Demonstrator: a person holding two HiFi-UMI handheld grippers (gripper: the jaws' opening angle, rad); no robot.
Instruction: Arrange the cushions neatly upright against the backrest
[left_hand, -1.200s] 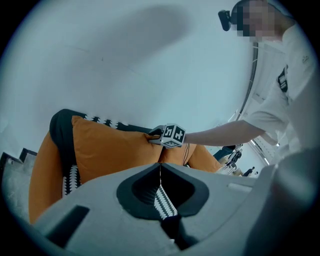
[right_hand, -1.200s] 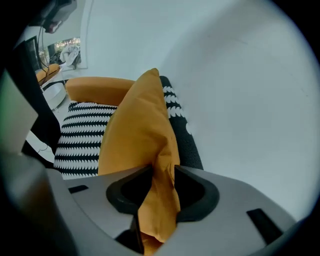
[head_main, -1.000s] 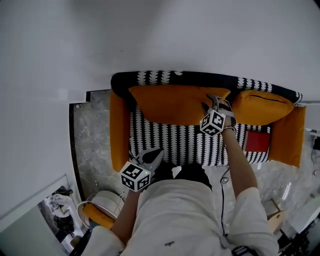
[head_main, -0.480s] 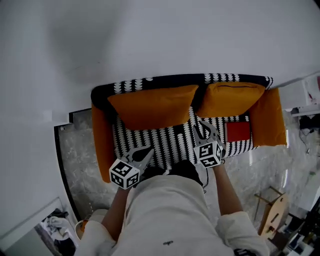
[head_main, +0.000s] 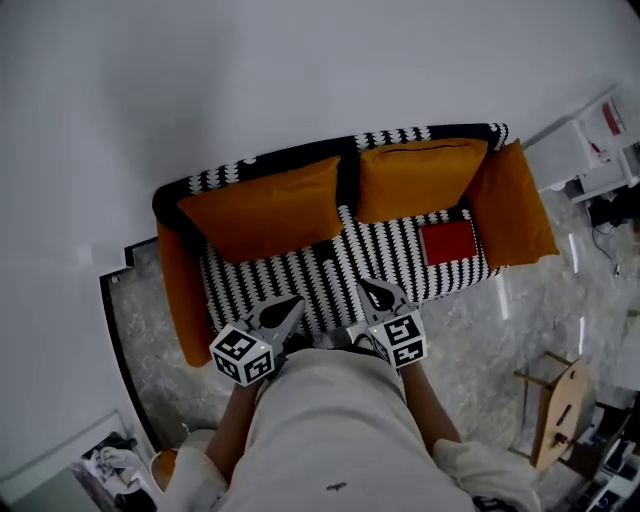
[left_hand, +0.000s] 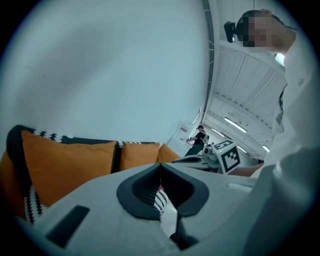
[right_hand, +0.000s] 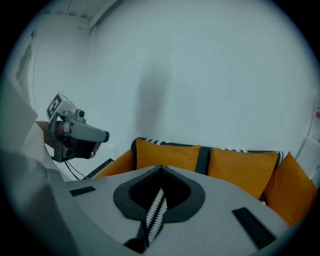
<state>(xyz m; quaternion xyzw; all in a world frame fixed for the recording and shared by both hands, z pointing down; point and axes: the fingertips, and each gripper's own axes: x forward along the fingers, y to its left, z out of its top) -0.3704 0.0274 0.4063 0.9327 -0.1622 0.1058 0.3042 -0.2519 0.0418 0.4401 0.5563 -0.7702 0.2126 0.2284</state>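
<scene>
Two orange cushions stand upright against the backrest of a black-and-white patterned sofa (head_main: 300, 270): the left cushion (head_main: 265, 207) (left_hand: 70, 160) (right_hand: 167, 155) and the right cushion (head_main: 420, 180) (left_hand: 140, 155) (right_hand: 242, 167). Both grippers are held back at the seat's front edge, close to the person's body and clear of the cushions. My left gripper (head_main: 285, 310) (left_hand: 160, 165) is shut with nothing in it. The jaws of my right gripper (head_main: 375, 293) (right_hand: 161, 167) have just been closing and now meet, with nothing between them.
Orange armrests (head_main: 180, 290) (head_main: 515, 205) close off both ends of the sofa. A flat red thing (head_main: 448, 242) lies on the seat's right side. A white wall rises behind. On the marble floor (head_main: 140, 330) to the right stand a wooden stand (head_main: 555, 410) and white shelving (head_main: 600, 140).
The right gripper came away from the cushions and back to the seat's front edge, and its jaws closed. The left gripper shifted a little. The head view swung, showing the sofa tilted.
</scene>
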